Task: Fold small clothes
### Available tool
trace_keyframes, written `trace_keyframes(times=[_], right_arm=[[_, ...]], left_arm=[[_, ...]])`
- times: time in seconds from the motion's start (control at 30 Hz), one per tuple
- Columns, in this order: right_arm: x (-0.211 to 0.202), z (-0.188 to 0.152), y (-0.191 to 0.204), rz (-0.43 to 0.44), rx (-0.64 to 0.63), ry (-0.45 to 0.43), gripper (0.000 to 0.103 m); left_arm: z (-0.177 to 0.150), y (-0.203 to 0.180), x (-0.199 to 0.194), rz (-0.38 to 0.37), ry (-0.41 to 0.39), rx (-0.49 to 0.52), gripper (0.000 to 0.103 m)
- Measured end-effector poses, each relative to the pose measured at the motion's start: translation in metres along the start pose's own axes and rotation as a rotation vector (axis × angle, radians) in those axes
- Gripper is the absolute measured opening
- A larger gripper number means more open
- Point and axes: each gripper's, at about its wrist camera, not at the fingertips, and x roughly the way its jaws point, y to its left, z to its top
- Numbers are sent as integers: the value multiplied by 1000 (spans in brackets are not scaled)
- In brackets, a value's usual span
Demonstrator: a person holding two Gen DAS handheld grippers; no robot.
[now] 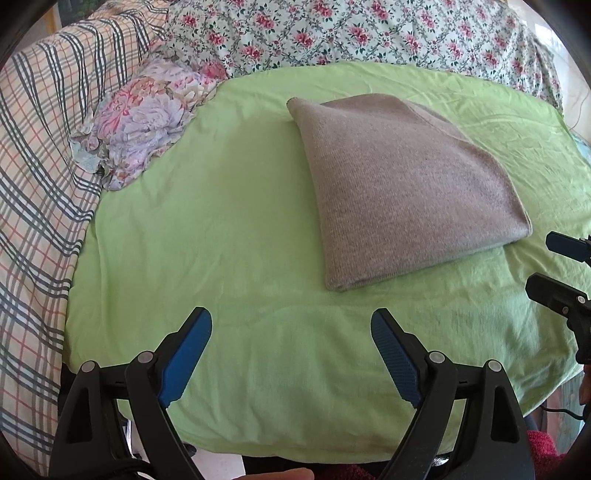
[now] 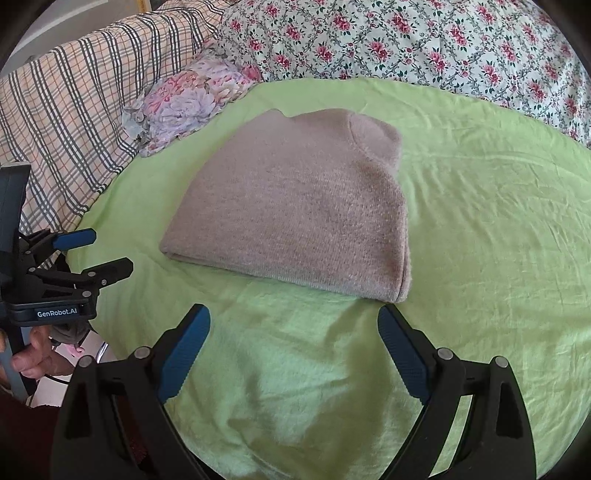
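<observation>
A grey-brown knitted sweater (image 1: 406, 192) lies folded into a compact bundle on a light green sheet (image 1: 221, 240) spread over a bed. In the right wrist view the same sweater (image 2: 295, 214) sits in the middle of the sheet, its collar end turned toward the far side. Behind the sheet lie a floral quilt (image 1: 369, 33), a checked blanket (image 1: 44, 155) on the left, and a crumpled floral cloth (image 1: 147, 114) between the blanket and the sheet.

The left tongs (image 1: 291, 350) hover over bare sheet near the bed's front edge, spread wide with nothing between their blue pads (image 1: 184, 362). The right tongs (image 2: 293, 350) are likewise parted and empty, just short of the sweater's near folded edge. A hand (image 2: 37, 358) grips the left tool's handle.
</observation>
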Motion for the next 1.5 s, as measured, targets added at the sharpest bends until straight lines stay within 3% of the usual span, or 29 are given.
trace_keyframes(times=[0.77, 0.9, 1.03, 1.07, 1.17, 1.23, 1.27, 1.3, 1.43, 1.5], right_arm=[[12, 45, -26, 29, 77, -29, 93], [18, 62, -50, 40, 130, -63, 93], [39, 86, -103, 103, 303, -85, 92], [48, 91, -116, 124, 351, -80, 90], [75, 104, -140, 154, 428, -46, 68], [98, 108, -145, 180, 456, 10, 63], [107, 108, -144, 201, 456, 34, 48], [113, 107, -141, 201, 449, 57, 21], [92, 115, -132, 107, 366, -13, 10], [96, 115, -134, 77, 349, 2, 8]], left_arm=[[43, 1, 14, -3, -37, 14, 90], [58, 8, 23, -48, -39, -3, 90], [78, 24, 37, -83, -48, -57, 91], [82, 25, 40, -80, -45, -63, 91], [93, 33, 55, -71, -26, -89, 91], [99, 36, 64, -75, -8, -115, 91], [101, 38, 69, -83, 1, -125, 91], [102, 38, 73, -91, 12, -133, 91], [104, 34, 80, -96, 22, -133, 91], [104, 30, 83, -93, 20, -124, 91]])
